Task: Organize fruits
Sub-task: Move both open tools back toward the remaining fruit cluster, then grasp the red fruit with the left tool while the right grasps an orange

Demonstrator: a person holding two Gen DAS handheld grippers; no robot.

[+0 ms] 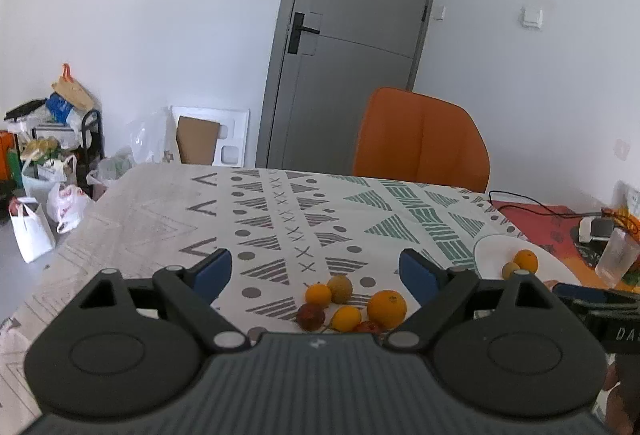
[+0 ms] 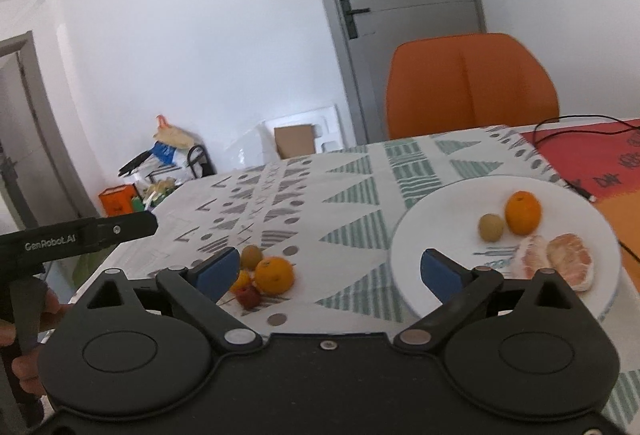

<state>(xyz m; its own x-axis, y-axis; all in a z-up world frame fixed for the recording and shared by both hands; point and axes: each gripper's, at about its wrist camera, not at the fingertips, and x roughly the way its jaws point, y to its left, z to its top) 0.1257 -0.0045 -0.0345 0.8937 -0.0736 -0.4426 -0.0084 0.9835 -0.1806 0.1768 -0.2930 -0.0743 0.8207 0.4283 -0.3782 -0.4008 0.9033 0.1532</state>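
A loose pile of fruit lies on the patterned tablecloth [image 1: 280, 219]: a big orange [image 1: 386, 308], two small oranges [image 1: 318, 294], a brown-green fruit [image 1: 340, 287] and dark red fruits [image 1: 310, 316]. My left gripper [image 1: 316, 269] is open and empty, just above and behind the pile. A white plate [image 2: 440, 223] holds an orange [image 2: 522, 213], a small green-brown fruit [image 2: 491, 227] and two peeled pomelo pieces [image 2: 568, 261]. My right gripper [image 2: 330, 271] is open and empty, between the pile [image 2: 274, 274] and the plate.
An orange chair [image 1: 422, 139] stands behind the table. A red mat [image 2: 592, 159] with a black cable, a clear cup [image 1: 616, 257] and a small device [image 1: 598, 229] lie at the right. Bags and boxes clutter the floor at the left [image 1: 44, 203].
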